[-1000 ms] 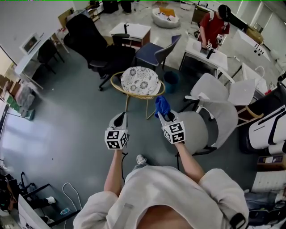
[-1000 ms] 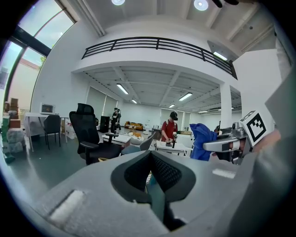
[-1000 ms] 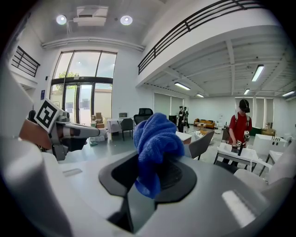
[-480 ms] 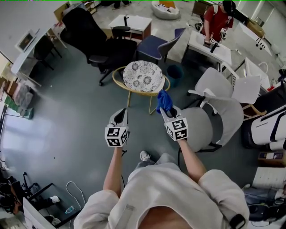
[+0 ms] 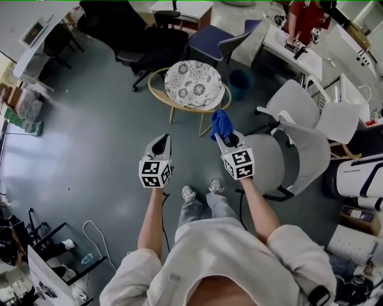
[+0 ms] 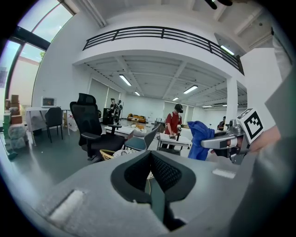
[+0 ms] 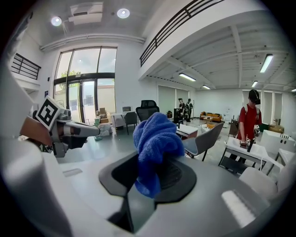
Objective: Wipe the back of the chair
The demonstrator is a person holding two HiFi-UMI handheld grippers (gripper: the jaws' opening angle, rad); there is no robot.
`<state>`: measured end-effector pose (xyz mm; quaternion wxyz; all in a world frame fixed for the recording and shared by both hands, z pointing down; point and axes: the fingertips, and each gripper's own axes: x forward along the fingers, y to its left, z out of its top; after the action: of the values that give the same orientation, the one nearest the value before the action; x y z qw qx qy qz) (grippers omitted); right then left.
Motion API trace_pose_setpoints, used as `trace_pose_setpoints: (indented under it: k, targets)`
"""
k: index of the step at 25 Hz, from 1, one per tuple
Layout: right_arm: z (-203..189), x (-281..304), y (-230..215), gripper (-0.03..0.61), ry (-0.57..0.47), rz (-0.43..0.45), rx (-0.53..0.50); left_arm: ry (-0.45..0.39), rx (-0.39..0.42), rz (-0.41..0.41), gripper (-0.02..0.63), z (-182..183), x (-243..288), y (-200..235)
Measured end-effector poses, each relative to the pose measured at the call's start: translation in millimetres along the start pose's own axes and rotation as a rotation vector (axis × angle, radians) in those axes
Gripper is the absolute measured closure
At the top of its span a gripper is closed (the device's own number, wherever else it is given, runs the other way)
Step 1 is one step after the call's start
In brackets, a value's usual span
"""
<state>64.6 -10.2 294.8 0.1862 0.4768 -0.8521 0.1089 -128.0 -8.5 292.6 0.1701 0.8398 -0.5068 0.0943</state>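
Cloth, blue and bunched, is pinched in the right tongs. Its bulk stands up above the pads, and gripped low like that it leaves a fat wad free to press on a surface. The left tongs are pressed together with nothing in them and held level alongside, apparently as a spare. Both hang over open floor, with the person's shoes below them. I judge the wiping has not begun, since the cloth touches no chair.

Nearest seat is the grey office chair, just beside the right tongs on the person's right. Its curved back rises on the side of the seat away from the person. If this is the chair meant, the seat lies between cloth and back, so a step round or a long reach looks necessary. A white chair stands close behind it and narrows that route.

Straight ahead sits a round wicker chair with a patterned cushion, and a teal bin is near it. Toward the far edge of the floor are a black office chair, a blue-grey chair and a desk where a person in red stands.
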Motion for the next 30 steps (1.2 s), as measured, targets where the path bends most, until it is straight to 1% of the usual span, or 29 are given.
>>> trace_pose_setpoints:
  k: [3,7,10,17,24,30]
  targets:
    - [-6,7,-13,0.483,0.011,0.0,-0.007,0.009,-0.014,0.011,0.612,-6,11,-4]
    - [-18,16,-23,0.483,0.026,0.027,-0.01,0.015,-0.034,0.018,0.612,-21,25,-10]
    - [-28,22,-26,0.483,0.037,0.036,-0.011,0.029,-0.049,0.019,0.612,-35,35,-14]
    - [-55,50,-26,0.483,0.054,0.05,-0.01,0.028,-0.083,0.017,0.612,-61,61,-9]
    - [-89,78,-20,0.483,0.054,0.03,0.024,0.027,-0.108,0.023,0.612,-103,80,8]
    - [-123,97,-19,0.483,0.067,0.04,0.003,0.04,-0.13,0.026,0.612,-145,92,14]
